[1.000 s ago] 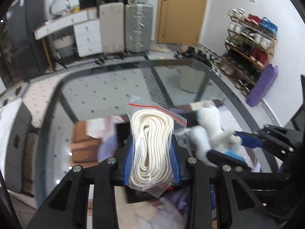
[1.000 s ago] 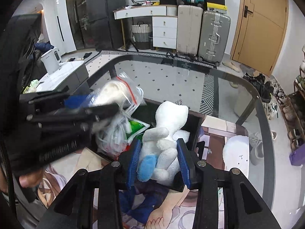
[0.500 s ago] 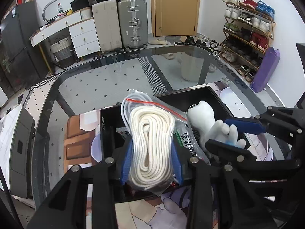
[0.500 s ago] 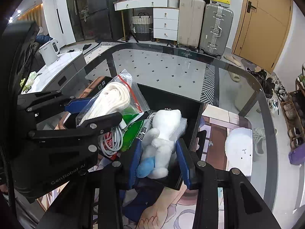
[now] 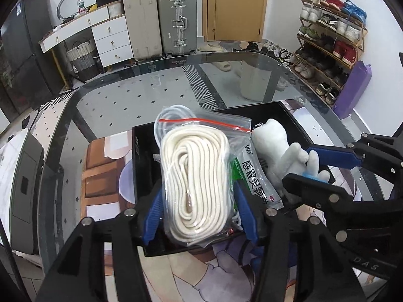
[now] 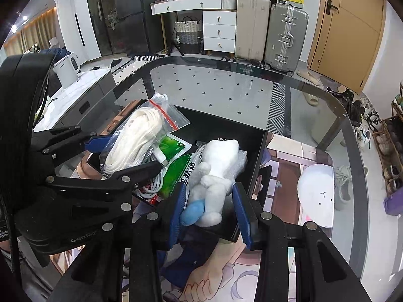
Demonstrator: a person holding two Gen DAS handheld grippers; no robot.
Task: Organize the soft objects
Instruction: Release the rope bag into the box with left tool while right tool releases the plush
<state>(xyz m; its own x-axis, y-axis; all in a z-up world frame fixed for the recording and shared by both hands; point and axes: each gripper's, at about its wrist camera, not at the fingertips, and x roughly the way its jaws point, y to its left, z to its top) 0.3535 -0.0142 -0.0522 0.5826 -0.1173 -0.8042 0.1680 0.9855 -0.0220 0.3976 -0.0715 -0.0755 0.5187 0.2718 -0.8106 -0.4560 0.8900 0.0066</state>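
My left gripper [image 5: 199, 214] is open around a clear zip bag of coiled white rope [image 5: 196, 181], which lies in the black box [image 5: 143, 136]; its jaws stand a little apart from the bag. My right gripper [image 6: 209, 214] is open around a white plush toy with a blue foot [image 6: 216, 176], which rests in the same box [image 6: 254, 141]. The toy [image 5: 277, 148] shows in the left wrist view and the rope bag [image 6: 136, 138] in the right wrist view. Green medicine sachets [image 6: 173, 148] and a white cable [image 6: 153, 186] lie between them.
The box sits on a printed mat [image 6: 297, 161] on a glass table [image 5: 141, 95]. A white round cushion [image 6: 317, 193] lies right of the box. Suitcases [image 5: 161, 20], a drawer unit and a shoe rack [image 5: 330, 37] stand beyond the table.
Both grippers came down to the box with their loads. Their jaws have widened, and the rope bag and plush toy now rest in the box.
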